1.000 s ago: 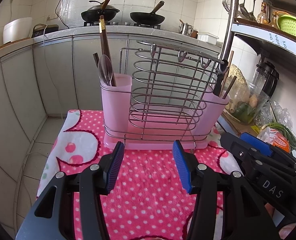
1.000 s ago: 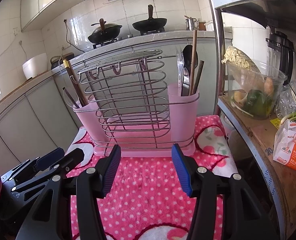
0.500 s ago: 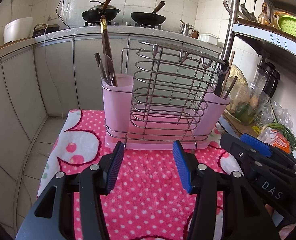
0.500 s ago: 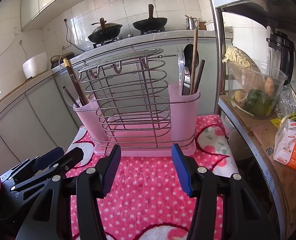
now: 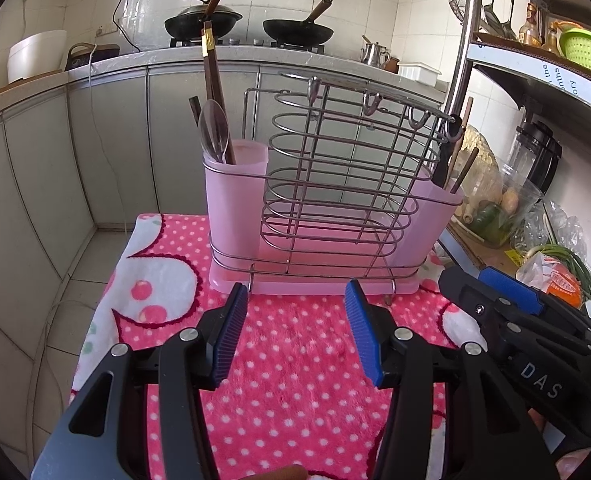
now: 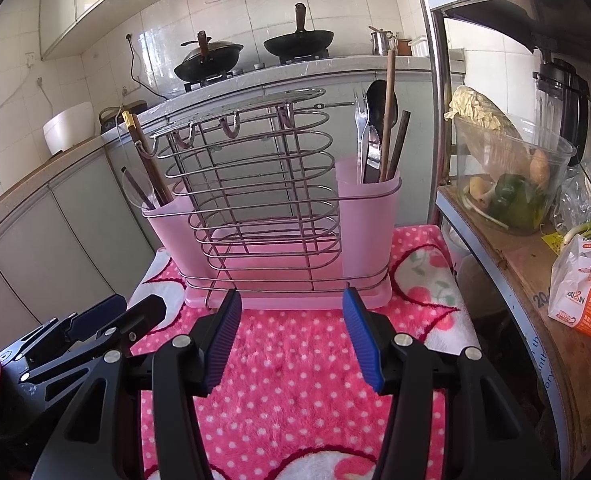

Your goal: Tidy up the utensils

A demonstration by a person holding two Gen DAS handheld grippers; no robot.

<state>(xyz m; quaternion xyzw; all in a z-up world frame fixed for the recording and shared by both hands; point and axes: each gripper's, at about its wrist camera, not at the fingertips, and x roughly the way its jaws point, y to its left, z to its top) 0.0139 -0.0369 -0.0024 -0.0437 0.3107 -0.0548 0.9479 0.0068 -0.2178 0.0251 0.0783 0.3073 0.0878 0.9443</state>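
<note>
From the left wrist, the left gripper (image 5: pixel 295 332) hangs with jaws spread and empty over the pink polka-dot cloth (image 5: pixel 295 392), just short of the pink plastic and chrome-wire utensil rack (image 5: pixel 327 208), whose left cup holds dark wooden chopsticks (image 5: pixel 214 80) and a clear spoon (image 5: pixel 213 130). From the right wrist, the right gripper (image 6: pixel 291 336) is likewise wide apart and empty before the rack, whose right cup holds a steel fork (image 6: pixel 361 132), a dark ladle (image 6: pixel 377 104) and wooden sticks.

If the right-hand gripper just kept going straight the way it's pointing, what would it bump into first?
Probably the pink base tray of the wire utensil rack, right ahead of the open right gripper. It tilts downward, so it might touch the polka-dot cloth first; depth is unclear.
</note>
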